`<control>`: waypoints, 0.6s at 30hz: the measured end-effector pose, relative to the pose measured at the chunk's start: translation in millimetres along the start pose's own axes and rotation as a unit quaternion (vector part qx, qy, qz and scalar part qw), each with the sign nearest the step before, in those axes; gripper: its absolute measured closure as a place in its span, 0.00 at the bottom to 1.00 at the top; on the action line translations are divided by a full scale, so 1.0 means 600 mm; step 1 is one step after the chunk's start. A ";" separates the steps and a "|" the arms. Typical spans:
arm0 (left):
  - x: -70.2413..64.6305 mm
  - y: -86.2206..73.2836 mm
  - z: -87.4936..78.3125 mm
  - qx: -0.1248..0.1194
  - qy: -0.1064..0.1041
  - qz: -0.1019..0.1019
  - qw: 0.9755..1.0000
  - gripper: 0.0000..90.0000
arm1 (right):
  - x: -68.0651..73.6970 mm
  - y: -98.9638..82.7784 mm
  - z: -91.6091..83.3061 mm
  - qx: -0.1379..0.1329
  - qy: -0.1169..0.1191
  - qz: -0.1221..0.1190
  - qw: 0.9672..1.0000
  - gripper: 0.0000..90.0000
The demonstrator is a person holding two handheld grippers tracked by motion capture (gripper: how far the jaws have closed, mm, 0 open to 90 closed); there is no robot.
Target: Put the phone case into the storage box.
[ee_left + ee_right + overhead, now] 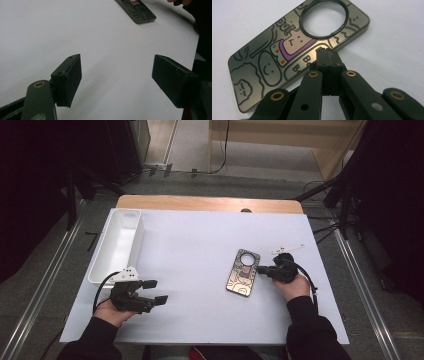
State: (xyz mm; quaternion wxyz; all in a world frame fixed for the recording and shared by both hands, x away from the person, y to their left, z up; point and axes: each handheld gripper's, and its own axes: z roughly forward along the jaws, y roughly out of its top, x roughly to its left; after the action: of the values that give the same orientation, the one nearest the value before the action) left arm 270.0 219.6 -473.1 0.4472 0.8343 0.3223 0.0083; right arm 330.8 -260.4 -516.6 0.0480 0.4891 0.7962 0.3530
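The phone case (243, 273) lies flat on the counter (190, 245), right of centre. The right gripper (327, 53) has its fingers pressed together, empty, over the case's near right edge. The left gripper (156, 291) hovers near left, fingers wide.

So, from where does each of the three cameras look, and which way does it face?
High view: above the table, looking down and forward; both forearms, left tool, right tool.
Left gripper view: on the left tool, facing across the sheet; jaws apart.
Right gripper view: on the right tool, jaws together.
All three show the phone case.
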 end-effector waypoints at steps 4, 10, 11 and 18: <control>0.000 0.000 0.000 0.000 0.000 0.000 1.000 0.26 | 0.005 0.001 0.006 0.003 0.008 0.000 1.000 0.98; 0.000 0.000 -0.001 -0.001 0.000 0.000 1.000 0.26 | 0.013 0.002 0.010 0.010 0.017 -0.006 1.000 0.98; 0.000 0.000 -0.001 -0.001 0.000 -0.001 1.000 0.26 | 0.013 0.002 0.010 0.010 0.017 -0.006 1.000 0.98; 0.000 -0.001 -0.002 -0.003 0.000 0.000 1.000 0.26 | 0.029 -0.004 0.012 0.015 0.035 -0.011 0.999 0.98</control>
State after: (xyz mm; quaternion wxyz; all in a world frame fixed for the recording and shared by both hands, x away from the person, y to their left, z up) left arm 269.6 220.7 -472.8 0.4496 0.8328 0.3226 0.0097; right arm 323.2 -243.2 -518.7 0.0168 0.4683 0.8080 0.3570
